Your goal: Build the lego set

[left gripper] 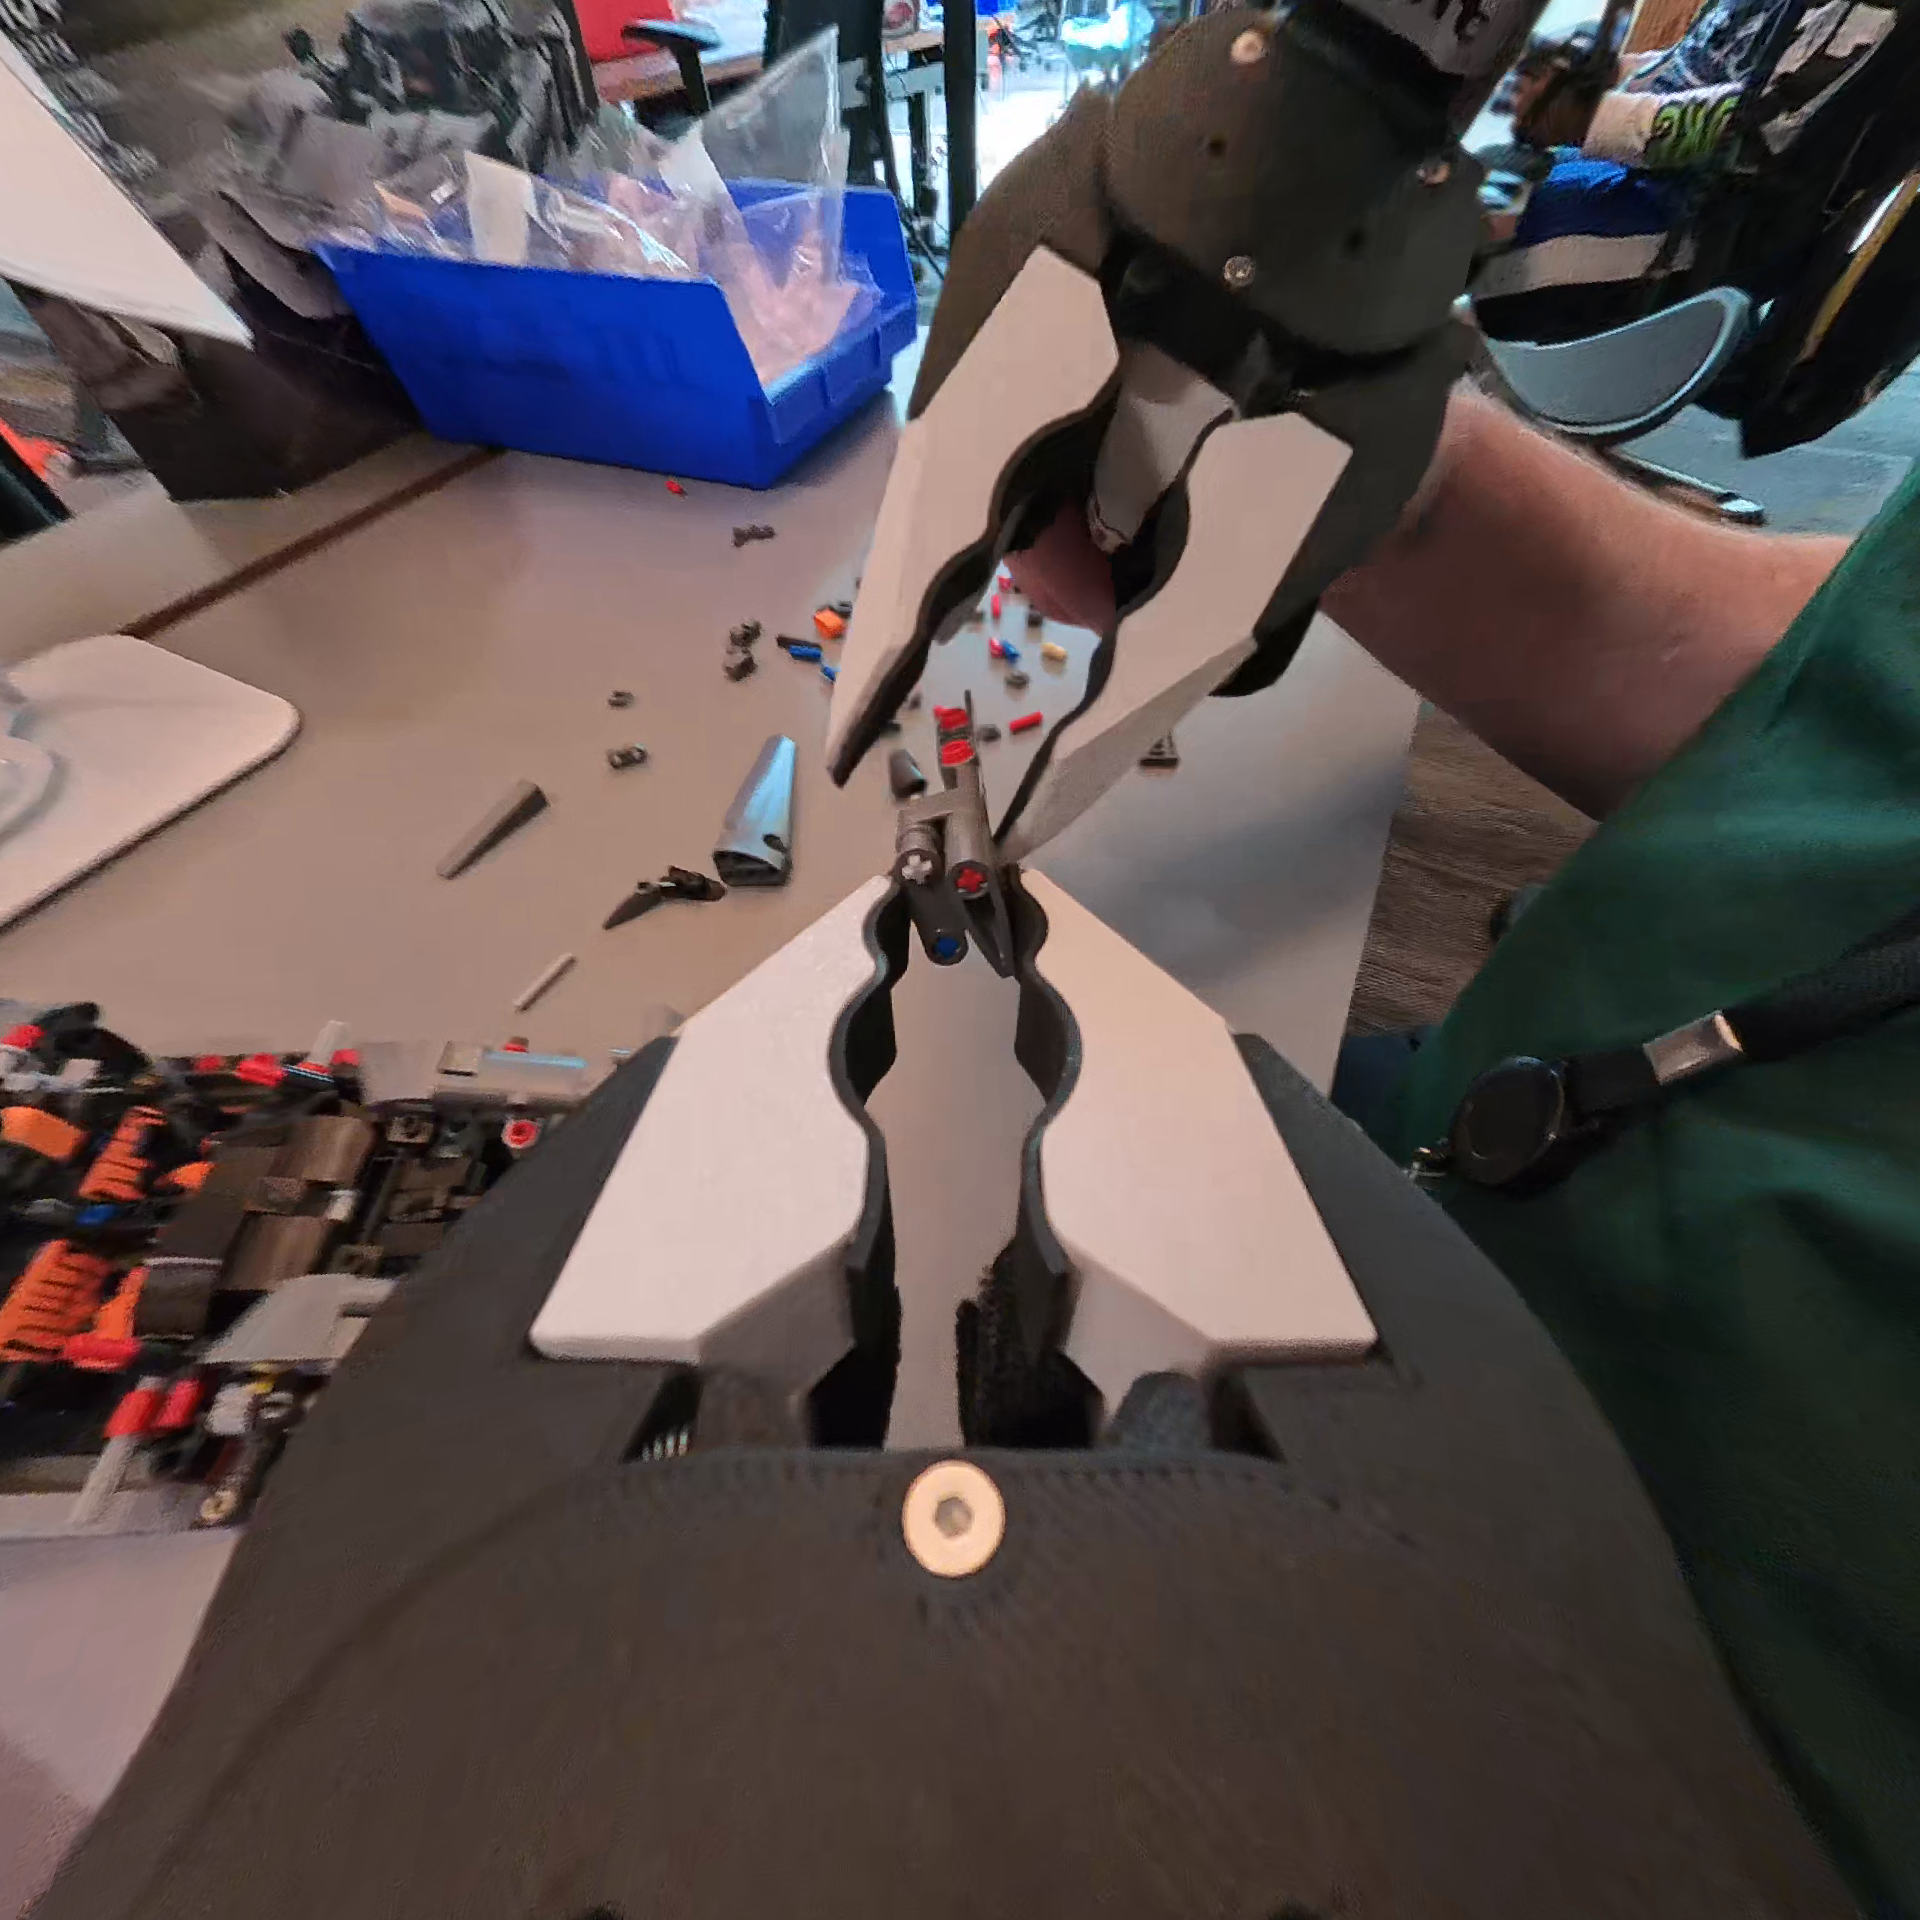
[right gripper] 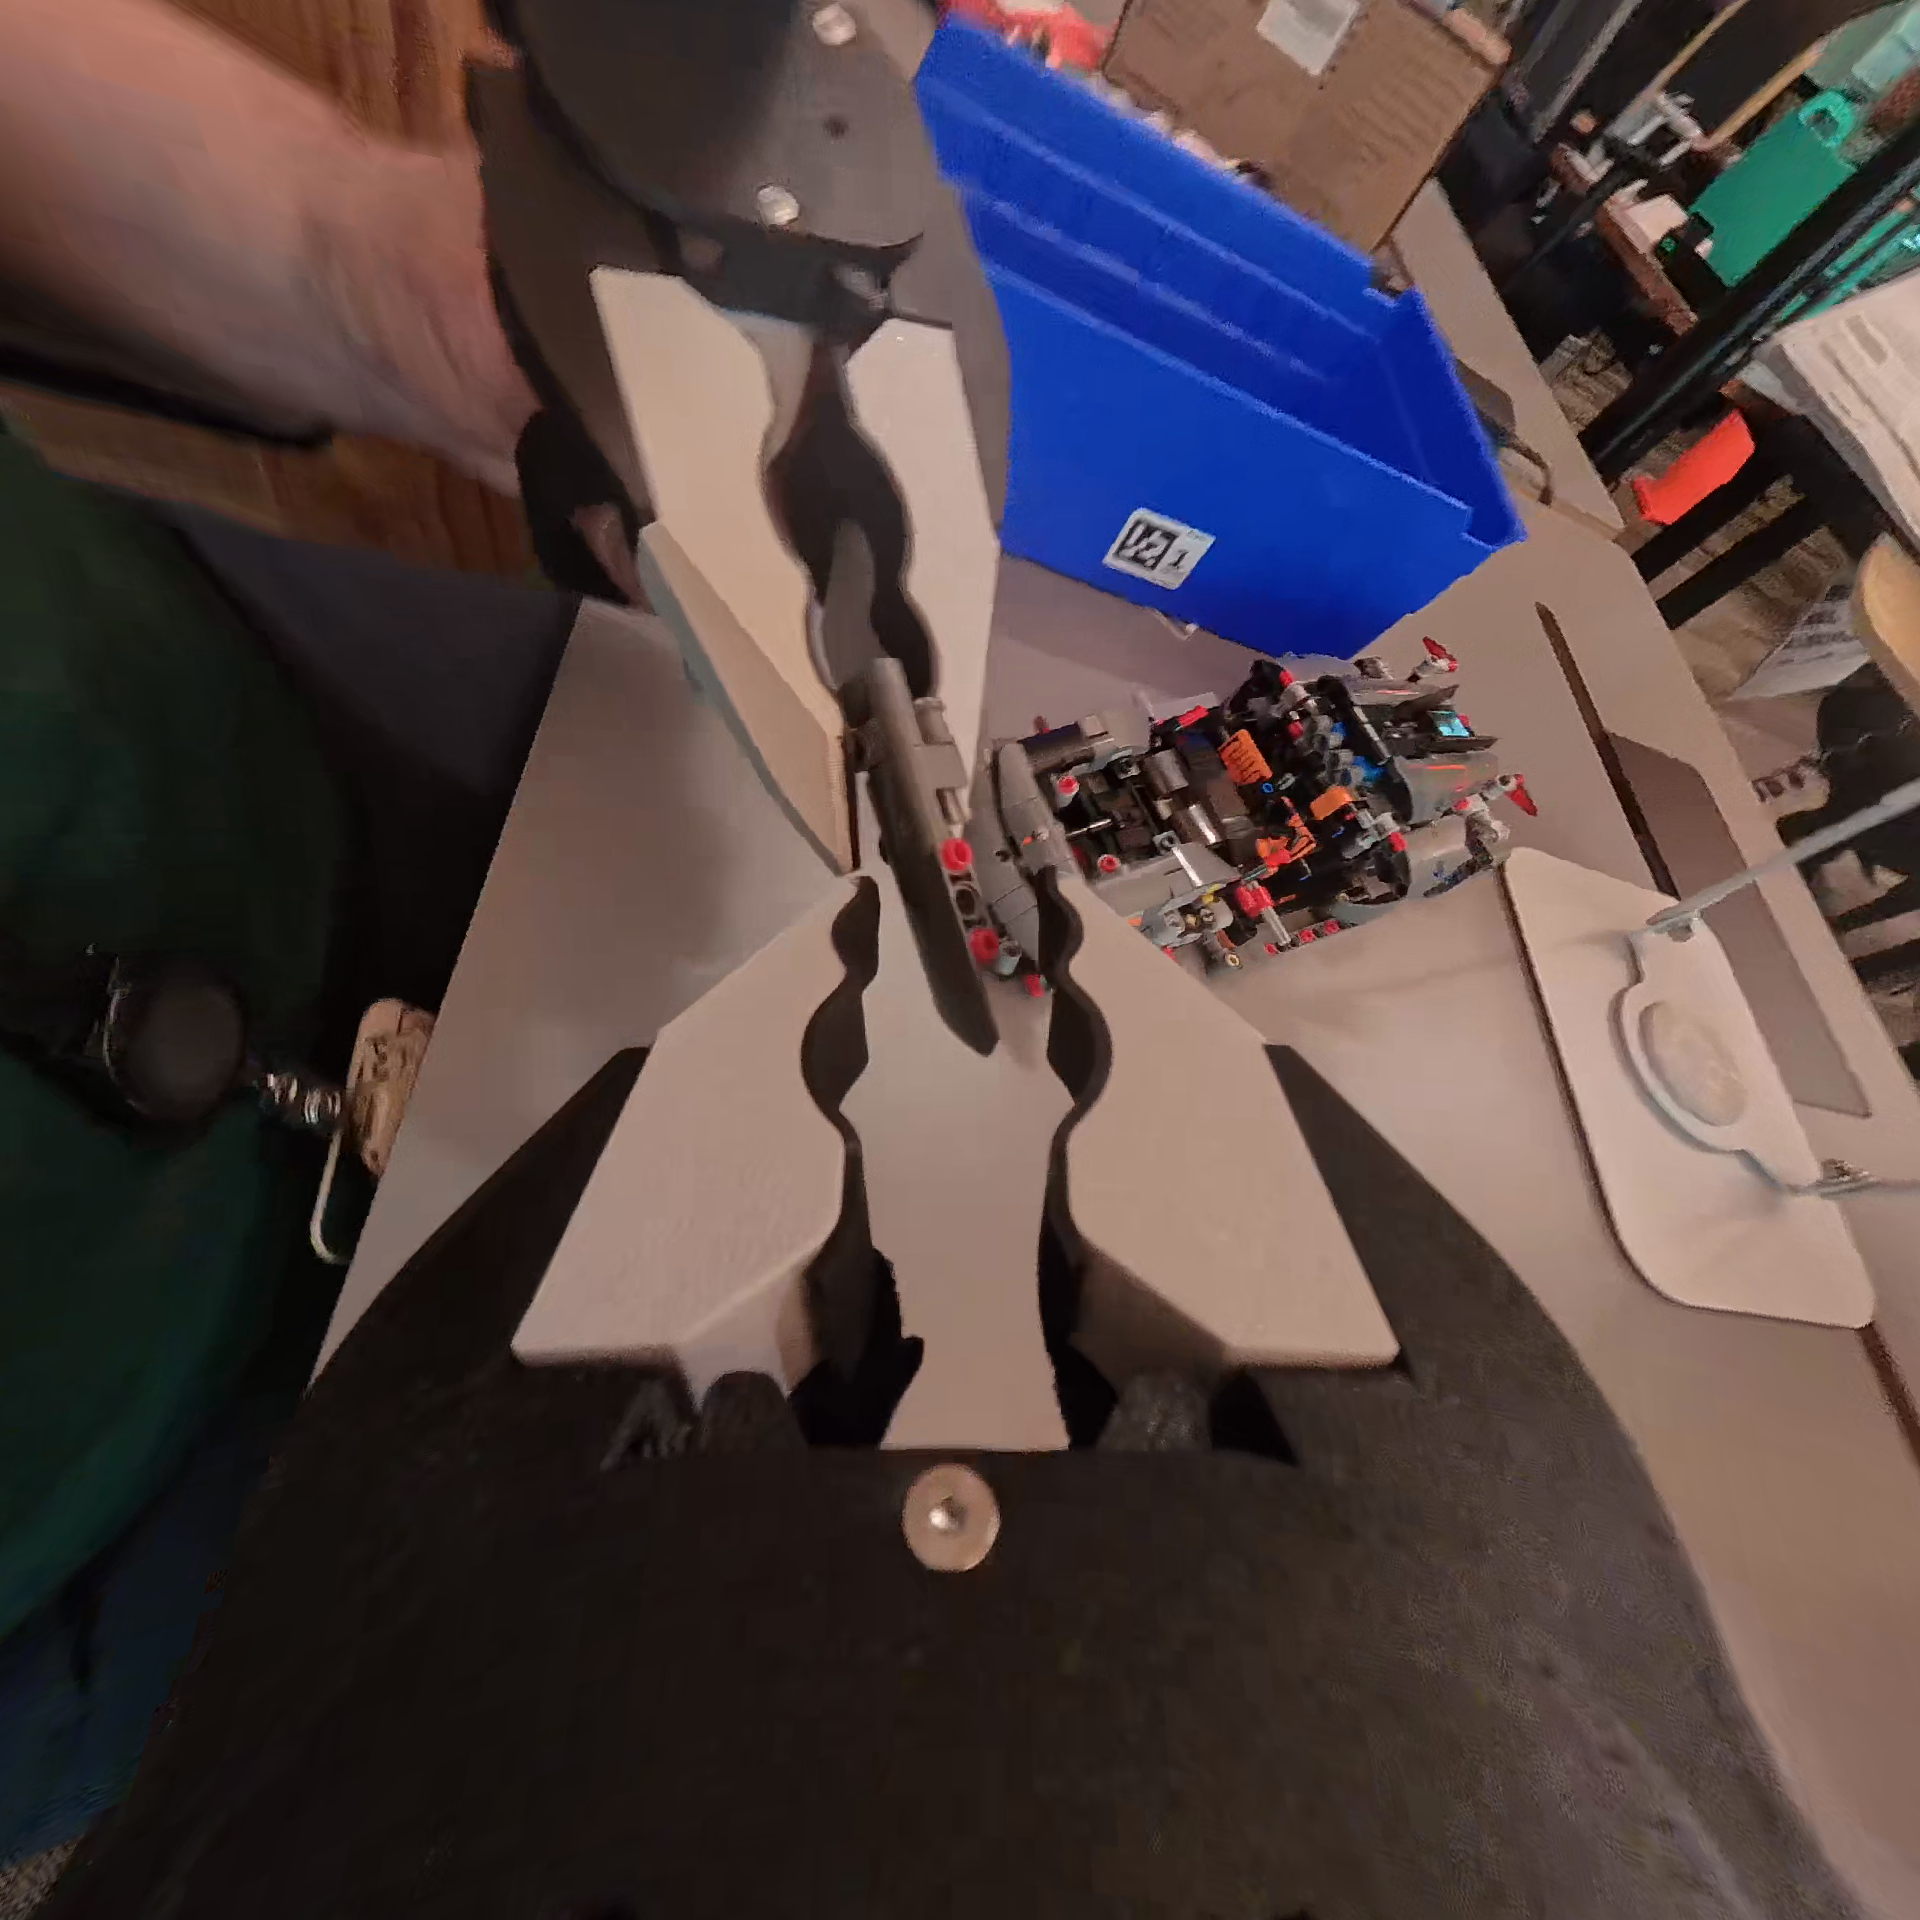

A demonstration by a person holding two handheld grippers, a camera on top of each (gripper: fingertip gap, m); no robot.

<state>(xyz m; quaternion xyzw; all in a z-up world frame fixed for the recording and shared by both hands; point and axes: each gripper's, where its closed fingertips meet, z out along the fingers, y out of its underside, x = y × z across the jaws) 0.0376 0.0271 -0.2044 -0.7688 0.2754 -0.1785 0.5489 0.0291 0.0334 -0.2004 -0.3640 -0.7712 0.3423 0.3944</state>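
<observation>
Left gripper point(left gripper: 956, 894), matte white angular fingers with wavy black inner edges on a ribbed black printed body, was clamped on a small dark grey lego sub-assembly point(left gripper: 951, 883) of short cylinders and a thin black blade, red and blue pin ends showing. Sub-assembly was held in the air above the smooth grey desk point(left gripper: 416, 644). Right gripper point(right gripper: 961, 914), same build, had its fingers spread apart; blade tip of the sub-assembly sat between them, contact unclear. Beyond the sub-assembly, on the desk: large grey, black and orange lego model point(right gripper: 1268, 800), studded and dense with red pins. Loose small lego pieces point(left gripper: 997, 644), red, blue, orange, black, lay scattered on the desk behind the sub-assembly, plus a grey tapered wedge piece point(left gripper: 494, 826) off to the side. Farther behind, a glossy blue plastic bin point(left gripper: 623, 322) held crinkled clear plastic bags point(left gripper: 644, 197).
</observation>
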